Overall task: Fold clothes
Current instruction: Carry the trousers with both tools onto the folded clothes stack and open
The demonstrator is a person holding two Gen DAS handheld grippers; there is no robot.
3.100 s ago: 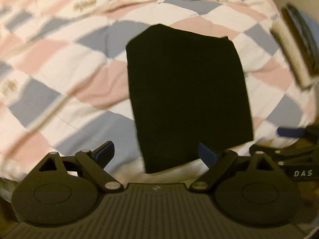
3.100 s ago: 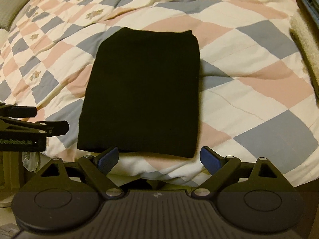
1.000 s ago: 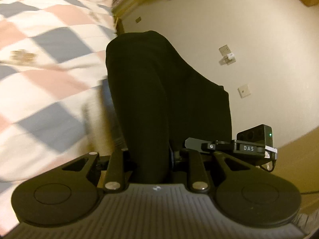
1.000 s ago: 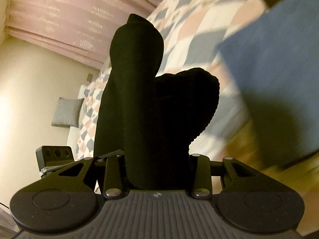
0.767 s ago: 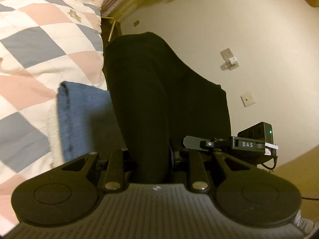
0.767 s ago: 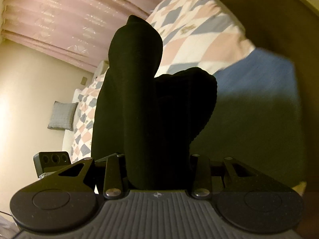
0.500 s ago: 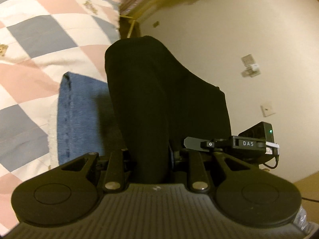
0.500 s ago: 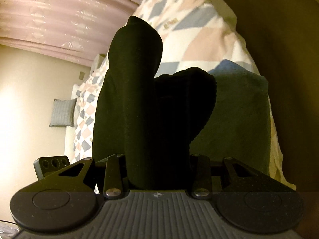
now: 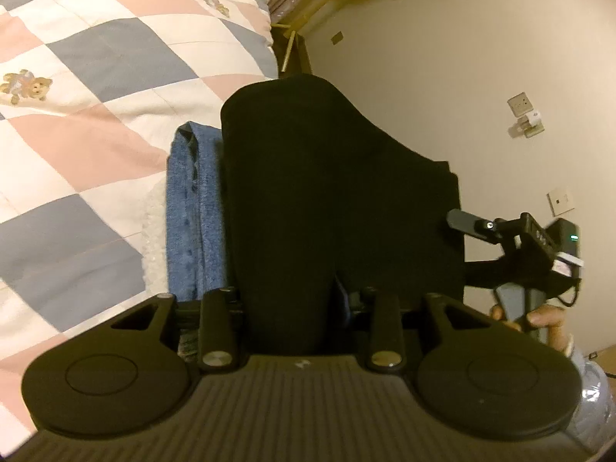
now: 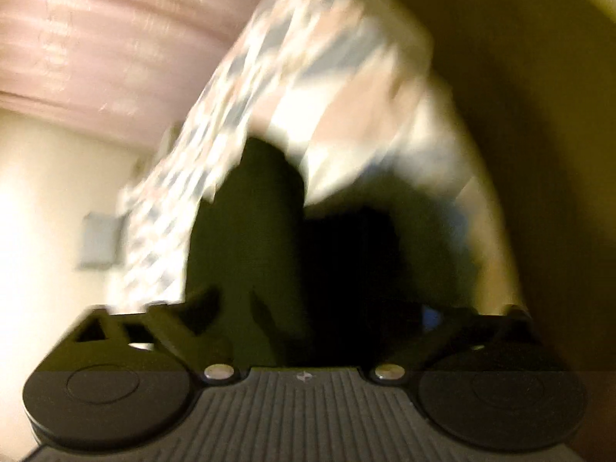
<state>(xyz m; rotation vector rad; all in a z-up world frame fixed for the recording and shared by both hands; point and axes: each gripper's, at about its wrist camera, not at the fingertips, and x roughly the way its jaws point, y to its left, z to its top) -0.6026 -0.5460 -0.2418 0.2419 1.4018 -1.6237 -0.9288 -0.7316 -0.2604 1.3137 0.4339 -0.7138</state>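
Fingers (image 9: pixel 231 327) of your left gripper (image 9: pixel 296 323) are pinching the soft, floppy black folded garment (image 9: pixel 331 192) at frame centre, while your right gripper (image 10: pixel 308 331) is spreading open; support its edges.

Your bedroom under warm, yellowish light.
To your left lies the bed with its patchwork quilt of pink, grey-blue and cream squares (image 9: pixel 115 77), small teddy-bear motifs on some patches. Beyond it you face a plain cream wall (image 9: pixel 442 57) carrying a white socket with a plug (image 9: pixel 525 115) and a second white wall plate (image 9: pixel 562 201). Your right view is blurred; pink pleated curtains (image 10: pixel 96 46) show at upper left.
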